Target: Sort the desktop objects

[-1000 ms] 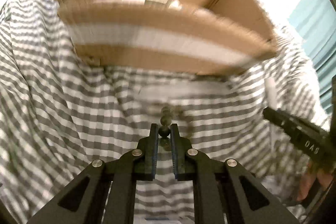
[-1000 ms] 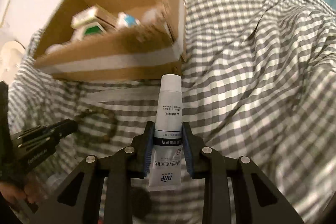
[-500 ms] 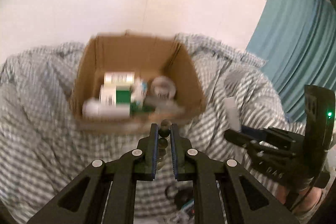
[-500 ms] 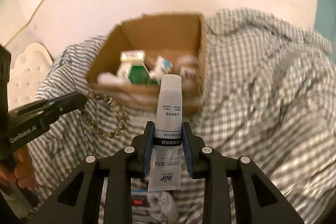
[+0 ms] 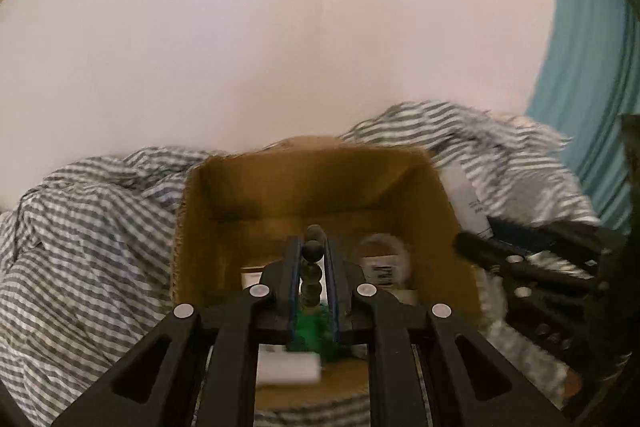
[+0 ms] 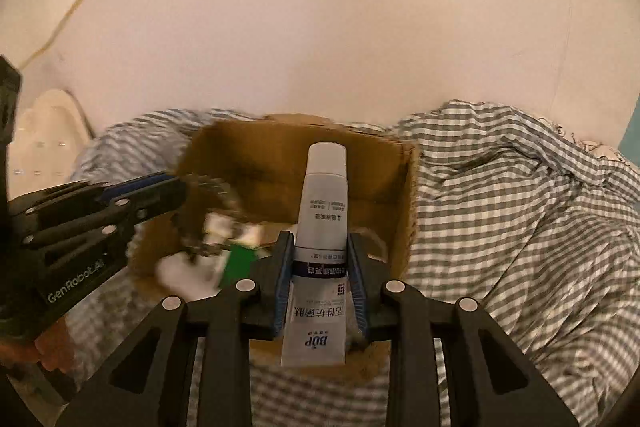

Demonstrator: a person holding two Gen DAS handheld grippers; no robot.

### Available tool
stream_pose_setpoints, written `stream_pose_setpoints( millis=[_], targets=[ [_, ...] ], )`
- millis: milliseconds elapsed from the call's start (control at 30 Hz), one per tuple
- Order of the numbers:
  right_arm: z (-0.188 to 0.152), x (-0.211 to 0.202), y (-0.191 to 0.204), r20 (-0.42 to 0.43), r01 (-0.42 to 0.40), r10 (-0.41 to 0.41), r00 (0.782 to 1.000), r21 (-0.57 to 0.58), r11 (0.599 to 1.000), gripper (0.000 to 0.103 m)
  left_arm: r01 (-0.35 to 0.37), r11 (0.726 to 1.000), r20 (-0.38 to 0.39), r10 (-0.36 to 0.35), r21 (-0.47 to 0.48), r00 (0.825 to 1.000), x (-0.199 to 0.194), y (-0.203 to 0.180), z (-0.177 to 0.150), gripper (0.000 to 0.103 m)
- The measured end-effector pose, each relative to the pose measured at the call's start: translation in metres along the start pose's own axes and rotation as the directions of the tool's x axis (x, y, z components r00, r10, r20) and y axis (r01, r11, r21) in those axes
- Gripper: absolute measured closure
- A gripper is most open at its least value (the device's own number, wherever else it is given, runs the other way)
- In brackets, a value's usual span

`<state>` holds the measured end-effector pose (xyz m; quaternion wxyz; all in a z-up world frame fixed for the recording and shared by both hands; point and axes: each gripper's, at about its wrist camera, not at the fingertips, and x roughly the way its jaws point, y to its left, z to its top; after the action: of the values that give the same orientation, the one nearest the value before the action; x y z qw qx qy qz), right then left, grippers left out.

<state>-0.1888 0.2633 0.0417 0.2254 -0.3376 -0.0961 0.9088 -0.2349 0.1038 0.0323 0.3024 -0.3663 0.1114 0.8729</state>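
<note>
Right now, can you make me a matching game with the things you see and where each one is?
Things:
1. bead bracelet
2. white tube
3. cardboard box
4. checked cloth

Places:
A. lying under and around the box
B. pinched in the right gripper
C. sitting open on the cloth
D. pinched in the left gripper

Pairs: 1-D, 2-B, 3-C, 4-A
</note>
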Motion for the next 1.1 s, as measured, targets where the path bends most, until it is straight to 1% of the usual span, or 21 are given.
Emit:
stream_pose_setpoints(
  millis=[33, 67, 100, 133, 200, 267, 367, 433, 533, 600, 633, 667, 700, 733, 800, 867, 933, 967, 1000, 1067, 1100],
  targets=[
    [0.001, 0.007, -0.001, -0.011, 0.018, -0.017, 1.0, 0.002, 1.0, 0.051, 0.0, 1.0, -0.008, 0.0, -0.007, 1.0, 0.007, 0.004, -0.002, 0.08],
    [0.001, 0.013, -0.004, -0.019, 0.032, -0.032, 0.999, 0.008, 0.999, 0.041, 0.013, 1.0, -0.021, -0.013, -0.017, 1.0, 0.012, 0.008, -0.005, 0.053],
    [-0.001, 0.014, -0.008, -0.014, 0.034, -0.034, 0.999, 0.014, 0.999, 0.035, 0.021, 0.999, -0.034, -0.022, -0.028, 0.999, 0.015, 0.012, -0.007, 0.036],
    [-0.004, 0.012, -0.008, 0.0, 0.026, -0.026, 1.0, 0.02, 0.999, 0.035, 0.021, 0.999, -0.032, -0.022, -0.036, 0.999, 0.016, 0.015, -0.01, 0.015],
    [-0.01, 0.007, -0.012, 0.011, 0.019, -0.019, 1.0, 0.022, 1.0, 0.035, -0.001, 0.999, 0.007, 0.001, -0.038, 1.0, 0.008, 0.021, -0.018, 0.013],
    [-0.018, -0.003, -0.017, 0.026, 0.01, -0.011, 1.0, 0.034, 0.999, 0.035, -0.045, 0.999, 0.007, 0.045, -0.029, 0.999, -0.004, 0.024, -0.025, 0.013],
    [-0.04, -0.027, -0.021, 0.036, -0.049, 0.047, 0.998, 0.058, 0.997, 0.035, -0.077, 0.997, 0.005, 0.077, -0.027, 0.997, -0.026, 0.03, -0.045, 0.013],
    [-0.063, -0.044, -0.016, 0.024, -0.107, 0.106, 0.994, 0.039, 0.994, 0.035, -0.075, 0.997, 0.013, 0.076, -0.029, 0.997, -0.042, 0.034, -0.065, 0.012],
    [-0.105, -0.051, 0.001, -0.051, -0.173, 0.172, 0.984, -0.022, 0.985, 0.036, -0.046, 0.999, 0.014, 0.046, -0.01, 0.999, -0.058, 0.032, -0.102, 0.012],
    [-0.133, -0.044, 0.016, -0.12, -0.191, 0.182, 0.976, -0.065, 0.979, 0.036, -0.045, 0.999, -0.001, 0.045, -0.012, 0.999, -0.059, 0.028, -0.12, 0.012],
    [-0.145, -0.036, 0.022, -0.157, -0.194, 0.181, 0.971, -0.073, 0.978, 0.039, -0.044, 0.999, -0.02, 0.044, -0.022, 0.999, -0.055, 0.026, -0.131, 0.012],
    [-0.156, -0.025, 0.028, -0.202, -0.203, 0.184, 0.962, -0.077, 0.976, 0.042, -0.046, 0.998, -0.038, 0.045, -0.032, 0.998, -0.051, 0.024, -0.142, 0.012],
    [-0.167, -0.011, 0.034, -0.248, -0.212, 0.187, 0.95, -0.077, 0.974, 0.048, -0.052, 0.998, -0.056, 0.049, -0.048, 0.997, -0.045, 0.024, -0.154, 0.012],
    [-0.176, 0.002, 0.038, -0.29, -0.216, 0.186, 0.939, -0.076, 0.973, 0.05, -0.053, 0.997, -0.075, 0.048, -0.064, 0.996, -0.039, 0.023, -0.166, 0.012],
    [-0.192, 0.028, 0.045, -0.361, -0.205, 0.167, 0.917, -0.07, 0.976, 0.052, -0.061, 0.994, -0.12, 0.05, -0.088, 0.992, -0.026, 0.023, -0.19, 0.012],
    [-0.204, 0.049, 0.049, -0.431, -0.209, 0.16, 0.888, -0.067, 0.976, 0.057, -0.064, 0.994, -0.192, 0.046, -0.087, 0.98, -0.01, 0.022, -0.209, 0.012],
    [-0.214, 0.064, 0.053, -0.494, -0.228, 0.168, 0.853, -0.063, 0.972, 0.058, -0.07, 0.996, -0.253, 0.056, -0.046, 0.966, 0.006, 0.016, -0.215, 0.012],
    [-0.218, 0.07, 0.055, -0.517, -0.244, 0.181, 0.837, -0.056, 0.968, 0.058, -0.07, 0.997, -0.259, 0.058, -0.04, 0.964, 0.009, 0.015, -0.216, 0.012],
    [-0.221, 0.076, 0.057, -0.537, -0.256, 0.188, 0.822, -0.054, 0.965, 0.06, -0.065, 0.997, -0.259, 0.053, -0.038, 0.965, 0.012, 0.013, -0.216, 0.012],
    [-0.226, 0.085, 0.06, -0.566, -0.269, 0.19, 0.802, -0.059, 0.961, 0.081, -0.043, 0.998, -0.259, 0.032, -0.038, 0.965, 0.018, 0.01, -0.215, 0.012],
    [-0.227, 0.087, 0.062, -0.569, -0.276, 0.194, 0.799, -0.06, 0.959, 0.101, -0.038, 0.999, -0.265, 0.028, -0.033, 0.964, 0.021, 0.009, -0.216, 0.012]
  ],
)
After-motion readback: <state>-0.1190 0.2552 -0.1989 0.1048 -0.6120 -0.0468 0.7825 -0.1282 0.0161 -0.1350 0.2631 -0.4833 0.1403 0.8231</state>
